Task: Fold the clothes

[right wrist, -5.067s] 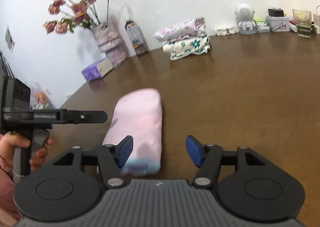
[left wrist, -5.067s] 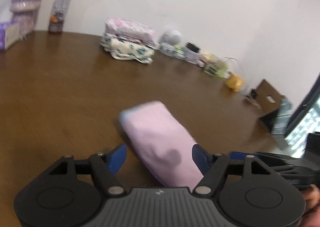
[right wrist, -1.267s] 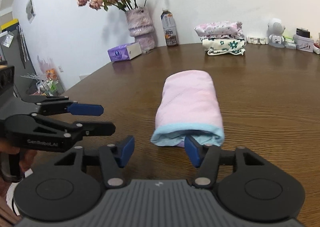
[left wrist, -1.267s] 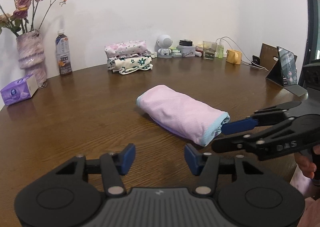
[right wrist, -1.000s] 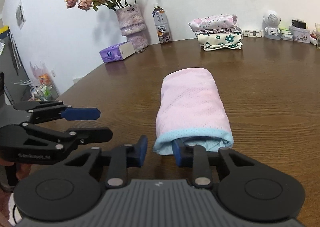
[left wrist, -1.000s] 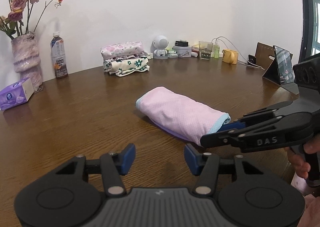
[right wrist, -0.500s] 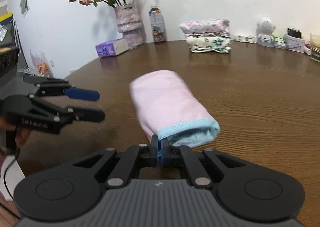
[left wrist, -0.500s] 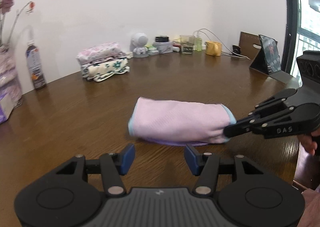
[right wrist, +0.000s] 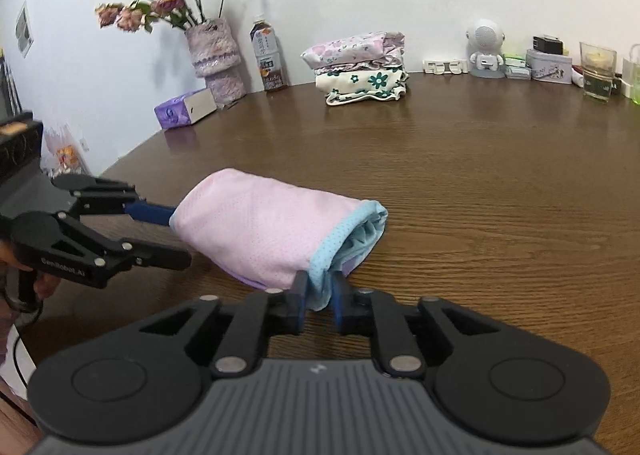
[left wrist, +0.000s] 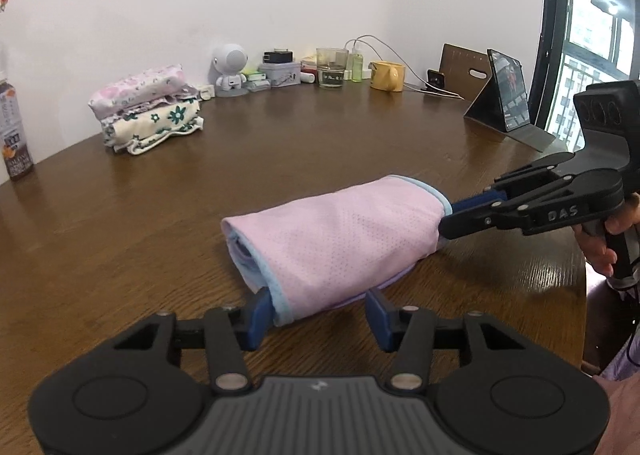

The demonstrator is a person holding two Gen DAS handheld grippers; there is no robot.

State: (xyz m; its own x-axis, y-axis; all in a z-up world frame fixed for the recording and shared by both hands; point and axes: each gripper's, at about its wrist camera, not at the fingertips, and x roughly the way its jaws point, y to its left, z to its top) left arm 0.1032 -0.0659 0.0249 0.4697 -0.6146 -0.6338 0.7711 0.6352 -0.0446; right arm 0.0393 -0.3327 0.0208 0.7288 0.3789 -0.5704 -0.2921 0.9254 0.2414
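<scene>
Pink garment (left wrist: 340, 231) lengthwise between tools

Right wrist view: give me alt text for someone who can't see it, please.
The right gripper has blue-edged fabric of a folded pink garment between its narrowly parted fingers, on a brown wooden table. The left gripper reaches its far end from the left; folded floral clothes sit by the wall.

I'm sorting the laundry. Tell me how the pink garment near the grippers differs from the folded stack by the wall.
The pink garment is one plain piece with a blue hem, folded into a loose bundle; the folded stack has floral prints, pieces piled flat. The pink garment lies mid-table with the right gripper at its hem and the left gripper at its other end; the stack sits untouched. Both rest on the wooden table.
</scene>
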